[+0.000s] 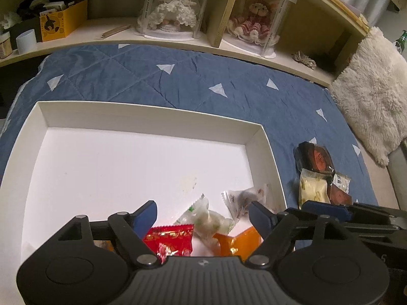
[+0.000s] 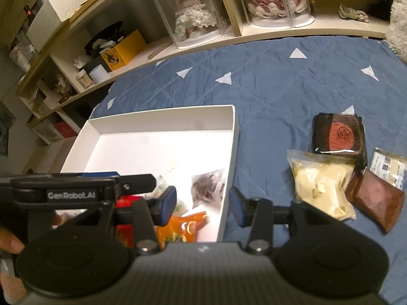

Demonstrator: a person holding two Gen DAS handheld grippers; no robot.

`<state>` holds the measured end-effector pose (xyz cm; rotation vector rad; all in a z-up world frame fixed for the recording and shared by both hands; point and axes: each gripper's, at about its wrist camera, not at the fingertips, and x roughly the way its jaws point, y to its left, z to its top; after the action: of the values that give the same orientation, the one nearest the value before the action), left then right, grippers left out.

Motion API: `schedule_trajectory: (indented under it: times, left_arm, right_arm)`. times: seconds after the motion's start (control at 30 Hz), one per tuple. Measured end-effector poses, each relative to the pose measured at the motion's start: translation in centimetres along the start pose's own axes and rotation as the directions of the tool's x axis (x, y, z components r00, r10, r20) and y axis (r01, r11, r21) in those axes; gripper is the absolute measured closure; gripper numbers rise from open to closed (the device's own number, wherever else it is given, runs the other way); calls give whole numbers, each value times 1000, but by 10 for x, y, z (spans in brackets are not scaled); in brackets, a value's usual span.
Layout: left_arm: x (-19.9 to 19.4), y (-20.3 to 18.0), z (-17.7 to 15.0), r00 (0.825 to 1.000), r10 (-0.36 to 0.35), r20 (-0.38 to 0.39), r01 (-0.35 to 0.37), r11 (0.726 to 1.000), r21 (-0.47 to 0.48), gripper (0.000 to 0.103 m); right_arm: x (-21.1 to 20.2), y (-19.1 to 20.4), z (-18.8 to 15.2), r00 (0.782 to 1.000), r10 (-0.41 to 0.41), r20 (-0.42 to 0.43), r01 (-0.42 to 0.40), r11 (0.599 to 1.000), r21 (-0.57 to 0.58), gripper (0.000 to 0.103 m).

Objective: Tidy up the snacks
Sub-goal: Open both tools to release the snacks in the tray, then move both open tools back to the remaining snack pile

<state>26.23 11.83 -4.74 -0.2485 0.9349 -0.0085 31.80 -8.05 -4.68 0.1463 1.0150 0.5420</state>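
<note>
White tray [image 1: 267, 152] on blue quilted bedspread [image 1: 178, 81]; near corner holding four snacks, rest of floor bare.

Left gripper [image 1: 203, 216]: fingers [image 1: 145, 216] spread wide, gripping nothing, poised over tray's near corner. Between and just below the fingertips: red packet [image 1: 169, 239], white-and-green wrapped sweet [image 1: 206, 218], orange packet [image 1: 229, 244]. Just beyond the right fingertip: clear packet with dark contents [image 1: 241, 198], against tray's right wall.

Right gripper [image 2: 202, 206]: fingers [image 2: 168, 206] part-open, nothing between the pads, straddling tray's right wall; left fingertip over tray interior, right fingertip over bedspread. Orange packet [image 2: 183, 226] just below left fingertip.

Outside tray, to the right of right gripper's fingers, on bedspread, four snacks clustered and touching: cream packet [image 2: 320, 185] nearest; dark square packet with red round label [image 2: 338, 134] beyond it; brown packet [image 2: 376, 200] further right; pale packet with printed label [image 2: 386, 165] at far right, partly cut off by frame edge.

Beyond the fingers, past the bedspread: shelf [image 1: 127, 33] with two dolls in clear cases [image 1: 175, 5], yellow box [image 1: 63, 21], white cup [image 1: 25, 40]. Fluffy cream cushion [image 1: 371, 101] at far right.

Part of a hand [image 2: 10, 246] at lower left edge of right wrist view.
</note>
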Motion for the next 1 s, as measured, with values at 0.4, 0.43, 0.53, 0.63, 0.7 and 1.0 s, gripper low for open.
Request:
schedule_trajectory:
  times: [0.4, 0.43, 0.53, 0.63, 0.7, 1.0]
  left_arm:
    - [-22, 0, -16, 1000, 20, -7, -20, 1000, 14, 14]
    - [-23, 0, -17, 1000, 21, -8, -21, 1000, 15, 11]
    - [-28, -1, -21, 1000, 26, -7, -26, 999, 21, 6]
    - [-34, -3, -26, 1000, 28, -5, -28, 999, 23, 1]
    - [-37, -4, -29, 1000, 27, -3, -26, 999, 26, 0]
    - [-52, -17, -38, 1000, 30, 11, -30, 998, 63, 0]
  right_arm:
    - [-17, 2, -11, 999, -46, 17, 47, 998, -40, 34]
    - [-18, 1, -12, 999, -49, 18, 50, 998, -40, 32]
    - [-22, -3, -16, 998, -62, 18, 63, 997, -39, 26]
    - [-27, -6, -19, 996, -83, 23, 84, 996, -43, 22]
    - [-32, -8, -23, 995, -95, 30, 96, 994, -43, 19]
    - [-54, -13, -36, 986, -140, 86, 145, 988, -55, 0]
